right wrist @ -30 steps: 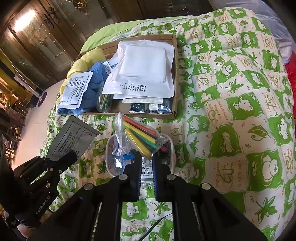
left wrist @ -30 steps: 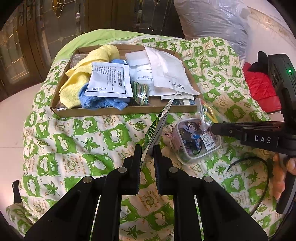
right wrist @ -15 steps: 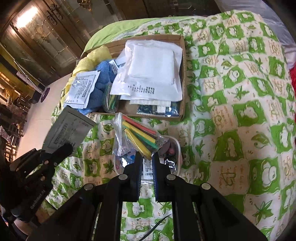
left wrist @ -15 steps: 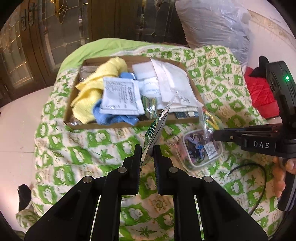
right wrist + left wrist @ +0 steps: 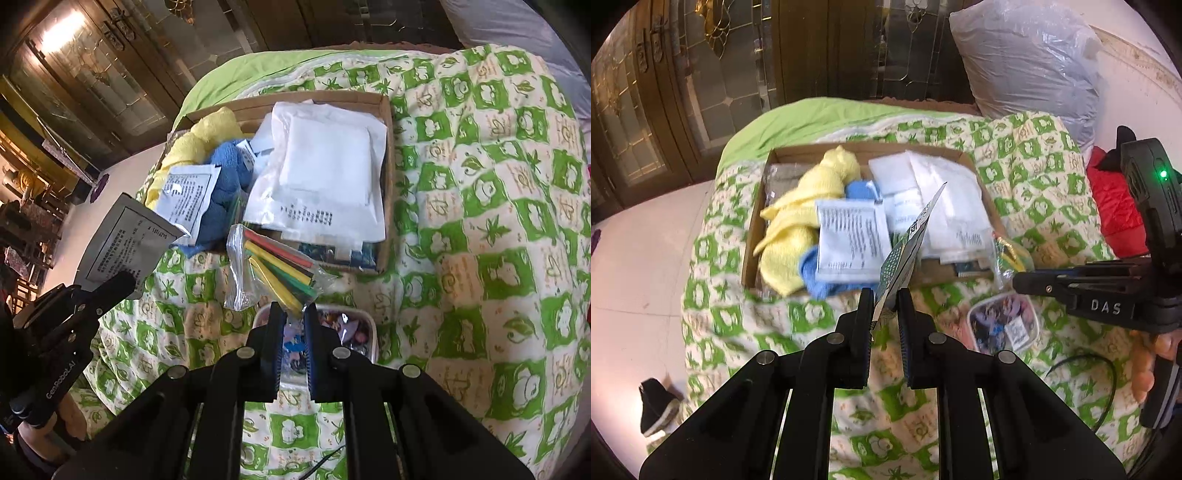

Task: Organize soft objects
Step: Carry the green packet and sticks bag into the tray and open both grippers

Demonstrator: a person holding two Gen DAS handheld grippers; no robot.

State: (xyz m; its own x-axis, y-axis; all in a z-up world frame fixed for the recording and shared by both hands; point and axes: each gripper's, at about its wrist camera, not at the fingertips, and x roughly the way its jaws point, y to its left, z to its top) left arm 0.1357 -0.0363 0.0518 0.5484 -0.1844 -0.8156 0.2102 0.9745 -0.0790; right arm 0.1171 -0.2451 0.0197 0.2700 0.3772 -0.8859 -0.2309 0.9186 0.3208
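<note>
A soft quilt (image 5: 480,229) checked in green and cream covers the bed, and on it sits a shallow cardboard tray (image 5: 384,110) heaped with a fluffy yellow cloth (image 5: 809,206), a blue cloth (image 5: 225,177) and flat white paper pouches (image 5: 325,173), its floor almost wholly hidden. The left gripper (image 5: 884,306) is pinched on a thin flat sachet (image 5: 908,243) seen edge-on, its print blurred; the right gripper (image 5: 293,314) is clamped on the crinkly clear bag of coloured tubes (image 5: 273,266). Beneath it a small clear lidded box (image 5: 1004,321) lies on the quilt, its contents perhaps trinkets.
</note>
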